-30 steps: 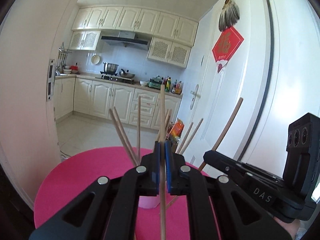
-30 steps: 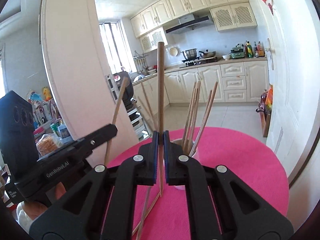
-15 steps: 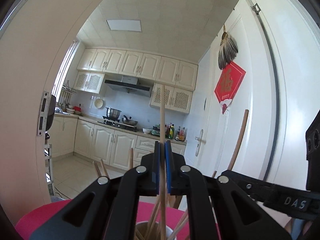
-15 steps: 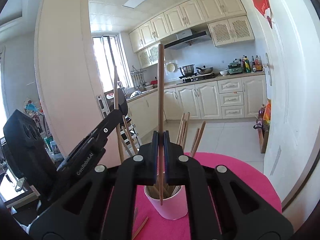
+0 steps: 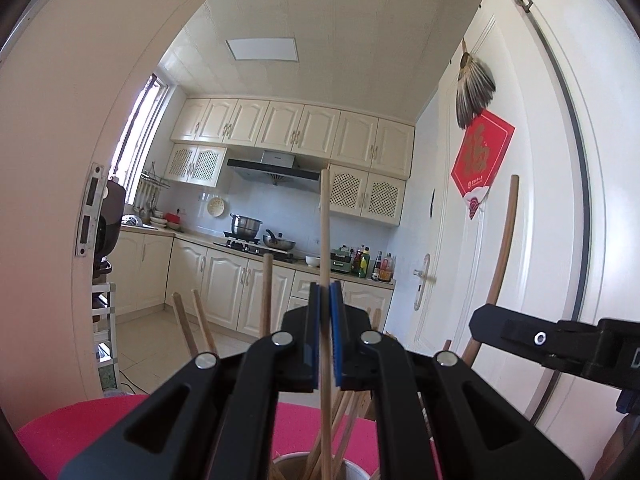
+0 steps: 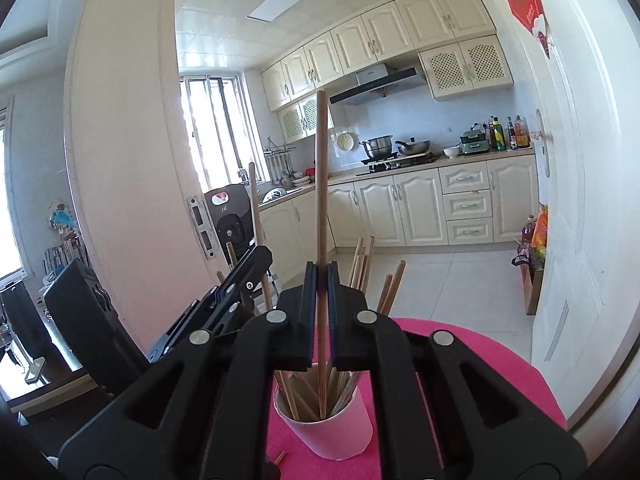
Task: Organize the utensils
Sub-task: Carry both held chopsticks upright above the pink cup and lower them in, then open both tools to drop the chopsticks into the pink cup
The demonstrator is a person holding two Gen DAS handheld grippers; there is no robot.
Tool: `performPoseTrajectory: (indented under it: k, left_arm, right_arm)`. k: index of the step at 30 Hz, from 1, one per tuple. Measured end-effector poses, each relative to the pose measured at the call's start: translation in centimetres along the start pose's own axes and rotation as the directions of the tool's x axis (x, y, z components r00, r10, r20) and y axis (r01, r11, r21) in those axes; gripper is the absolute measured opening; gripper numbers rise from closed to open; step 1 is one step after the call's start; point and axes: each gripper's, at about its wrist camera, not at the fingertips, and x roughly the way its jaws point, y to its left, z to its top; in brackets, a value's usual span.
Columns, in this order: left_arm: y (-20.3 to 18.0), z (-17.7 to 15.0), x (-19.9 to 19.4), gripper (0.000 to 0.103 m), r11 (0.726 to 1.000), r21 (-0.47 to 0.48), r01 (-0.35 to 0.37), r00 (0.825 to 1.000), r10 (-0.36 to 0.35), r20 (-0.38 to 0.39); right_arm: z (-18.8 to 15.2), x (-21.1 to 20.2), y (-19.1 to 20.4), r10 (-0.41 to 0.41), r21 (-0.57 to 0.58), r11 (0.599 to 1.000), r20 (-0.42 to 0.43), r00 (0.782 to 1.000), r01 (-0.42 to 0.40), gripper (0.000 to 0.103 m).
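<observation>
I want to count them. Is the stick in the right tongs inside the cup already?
Yes, partly. The chopstick stands upright, pinched by the right tongs, its lower tip among the others inside the white cup.

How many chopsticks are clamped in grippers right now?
2. One chopstick stands upright in the left gripper; the other chopstick in the right gripper. Both tips hang over the paper cup, which holds more.

Pink tablecloth (image 6: 500, 364), cream kitchen cabinets (image 6: 416, 208), red door hanging (image 5: 482, 158)

Cup (image 5: 356, 466) cut off below
</observation>
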Motion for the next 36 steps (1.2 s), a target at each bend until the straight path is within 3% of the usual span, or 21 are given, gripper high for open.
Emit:
performPoseTrajectory:
  k: [12,13,15,25,36]
  left_arm:
    - [-0.3,0.5,-1.1,0.007,0.999,0.053,0.006,0.999,-0.003,-0.050]
    - [-0.3,0.5,-1.2,0.010,0.998,0.055,0.007,0.998,-0.004,-0.055]
    - [-0.2,0.5,-1.4,0.026,0.998,0.057,0.003,0.998,0.001,-0.059]
    - [0.7,1.1,-2.8,0.027,0.998,0.058,-0.008,0.997,0.012,-0.073]
    - [3.9,2.2,-4.0,0.032,1.000,-0.014,-0.026,0.994,0.024,-0.106]
  right_arm:
    - [-0.7,0.2,0.3,-0.007,0.014,1.000,-0.028,1.000,0.008,0.005]
    - [-0.7,0.2,0.4,-0.008,0.015,1.000,-0.028,1.000,0.008,0.005]
    - [-0.8,0.1,0.5,-0.012,0.011,1.000,-0.030,0.999,0.012,0.006]
    - [-1.0,0.5,1.1,-0.031,-0.004,1.000,-0.048,0.998,0.031,0.006]
    - [-1.7,0.9,1.8,-0.052,-0.016,0.999,-0.075,0.996,0.051,0.006]
